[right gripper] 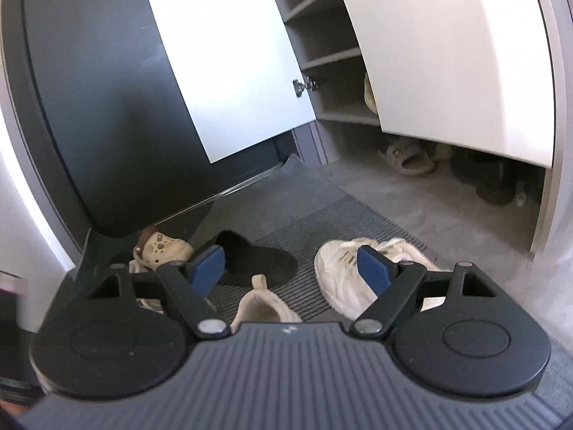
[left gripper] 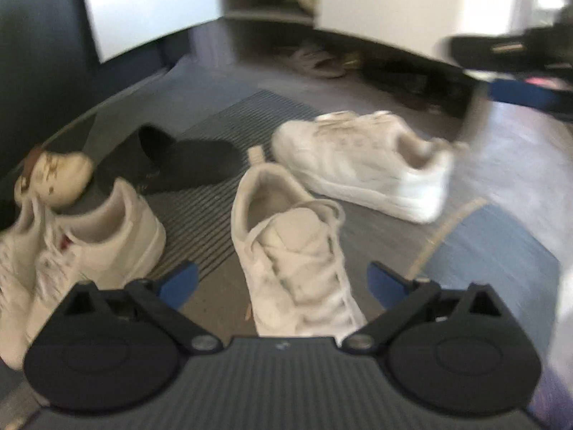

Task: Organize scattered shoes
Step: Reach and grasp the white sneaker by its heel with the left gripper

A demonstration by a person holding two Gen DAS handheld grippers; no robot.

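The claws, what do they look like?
Each claw is the same: black, with two round discs at the base and a ribbed grey plate between them. Silver pivot screws join angled black arms. The left claw and right claw end in blue pads. No cables or sleeves show.

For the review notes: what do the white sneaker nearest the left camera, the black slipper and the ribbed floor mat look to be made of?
White sneaker: probably leather or synthetic leather, matte, going by its creased, stitched panels; cloth laces.
Black slipper: soft, dull fabric or felt by its lightless surface; blur leaves it open.
Floor mat: grey ribbed textile or rubber, shown by its fine parallel ridges.
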